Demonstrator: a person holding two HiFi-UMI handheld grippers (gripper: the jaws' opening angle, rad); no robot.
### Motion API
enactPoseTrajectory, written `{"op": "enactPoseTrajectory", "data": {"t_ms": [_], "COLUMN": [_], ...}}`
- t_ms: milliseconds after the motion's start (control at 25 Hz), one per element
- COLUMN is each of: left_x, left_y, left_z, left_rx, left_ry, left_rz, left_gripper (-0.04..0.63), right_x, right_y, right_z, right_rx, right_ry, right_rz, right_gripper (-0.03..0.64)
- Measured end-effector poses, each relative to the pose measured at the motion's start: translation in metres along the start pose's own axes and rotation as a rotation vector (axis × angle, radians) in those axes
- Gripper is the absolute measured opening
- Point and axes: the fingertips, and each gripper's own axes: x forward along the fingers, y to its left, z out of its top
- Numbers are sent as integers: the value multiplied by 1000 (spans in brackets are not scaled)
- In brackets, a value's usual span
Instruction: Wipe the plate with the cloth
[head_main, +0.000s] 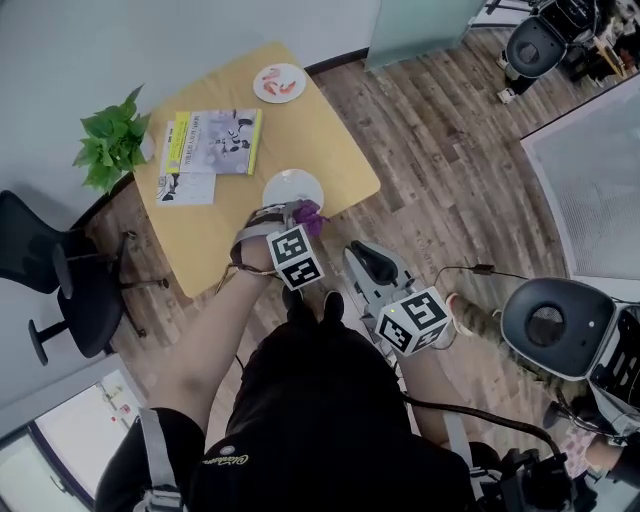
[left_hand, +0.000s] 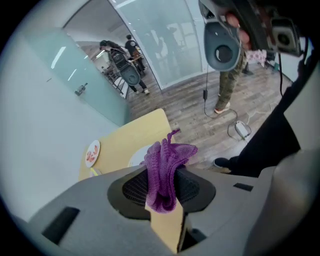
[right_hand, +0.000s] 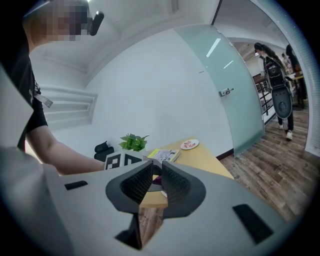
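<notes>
Jaws of my left gripper are clamped on the purple cloth, which bunches up between them and sticks out past the tips. Head view: that gripper hangs over the near edge of the yellow table, cloth just beside the white plate; can't tell if they touch. My right gripper has jaws narrowly apart, nothing between, held over the floor off the table. Farther back: magazine, second plate with red food, plant.
</notes>
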Motion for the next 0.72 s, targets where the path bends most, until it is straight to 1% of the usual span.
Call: {"op": "enactPoseTrajectory", "data": {"t_ms": [160, 240, 400, 480, 600, 720], "left_x": [-37, -60, -110, -134, -170, -203], "left_y": [21, 33, 53, 62, 77, 90], "left_z": [-1, -3, -2, 1, 3, -1], "left_rx": [-244, -359, -559, -624, -697, -799], "left_ry": [-129, -198, -365, -462, -611, -739], "left_rz": [1, 20, 69, 105, 162, 204], "left_gripper": [117, 117, 117, 117, 117, 117], "right_x": [9, 13, 20, 23, 25, 25], "right_y": [6, 10, 16, 19, 22, 24], "right_z": [13, 19, 29, 33, 41, 51], "right_rx": [-30, -45, -68, -76, -94, -115], "right_ry": [-8, -15, -26, -29, -36, -49], "right_rz": [24, 35, 51, 59, 67, 66], "right_gripper": [57, 57, 57, 57, 57, 57]}}
